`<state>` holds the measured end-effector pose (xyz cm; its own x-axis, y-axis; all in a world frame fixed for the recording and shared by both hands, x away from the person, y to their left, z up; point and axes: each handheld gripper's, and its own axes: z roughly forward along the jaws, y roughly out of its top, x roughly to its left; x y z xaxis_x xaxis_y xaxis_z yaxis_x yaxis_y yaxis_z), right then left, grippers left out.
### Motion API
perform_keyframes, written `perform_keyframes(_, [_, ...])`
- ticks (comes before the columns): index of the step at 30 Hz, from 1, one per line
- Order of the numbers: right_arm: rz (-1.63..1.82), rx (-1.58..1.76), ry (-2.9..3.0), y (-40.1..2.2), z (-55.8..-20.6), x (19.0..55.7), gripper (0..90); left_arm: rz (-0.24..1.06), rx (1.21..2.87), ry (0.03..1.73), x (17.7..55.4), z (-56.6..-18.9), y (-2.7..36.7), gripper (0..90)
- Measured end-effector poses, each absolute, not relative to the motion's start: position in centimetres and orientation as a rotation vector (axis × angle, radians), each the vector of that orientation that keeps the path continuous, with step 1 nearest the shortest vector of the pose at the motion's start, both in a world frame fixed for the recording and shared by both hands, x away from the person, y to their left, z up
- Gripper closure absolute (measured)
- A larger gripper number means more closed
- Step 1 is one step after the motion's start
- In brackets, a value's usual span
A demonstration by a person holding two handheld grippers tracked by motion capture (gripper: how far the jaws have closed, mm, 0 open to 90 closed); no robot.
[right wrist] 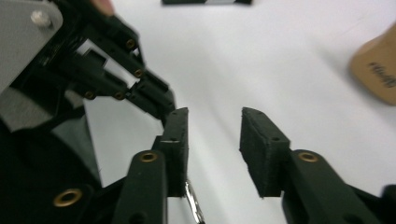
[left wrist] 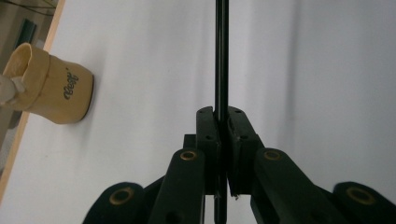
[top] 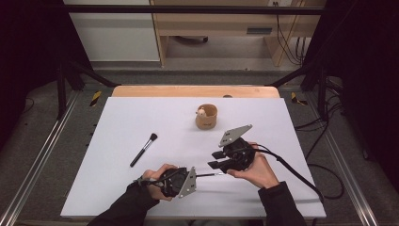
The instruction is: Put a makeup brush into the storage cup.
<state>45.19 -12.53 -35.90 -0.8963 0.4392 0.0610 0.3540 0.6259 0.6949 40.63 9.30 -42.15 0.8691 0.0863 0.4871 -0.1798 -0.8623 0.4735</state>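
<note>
My left gripper (top: 195, 176) lies low near the table's front edge, shut on a thin black stick (left wrist: 221, 56). The stick runs straight out between its pads (left wrist: 223, 114) toward the right, and its silvery end (top: 219, 173) reaches under my right gripper (top: 215, 159). The right gripper's jaws point left and stand apart (right wrist: 215, 122), with nothing pressed between the pads. The stick's silver tip (right wrist: 194, 205) shows just below the right gripper's left jaw. In the right gripper view, the left gripper's body (right wrist: 70, 79) is close at the upper left.
A tan cup (top: 206, 117) with a pale thing inside stands at the middle back of the white board (top: 141, 117). A black makeup brush (top: 144, 149) lies to the left. The cup also appears in both gripper views (left wrist: 51, 86) (right wrist: 378, 70).
</note>
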Motion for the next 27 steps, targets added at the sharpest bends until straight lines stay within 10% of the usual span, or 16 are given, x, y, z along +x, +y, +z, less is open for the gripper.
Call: perform_keyframes(27, [1.422,0.881,2.383,-16.4,-37.0,44.3,21.6,0.569,2.392,0.339,41.7,-42.8,11.2,84.8])
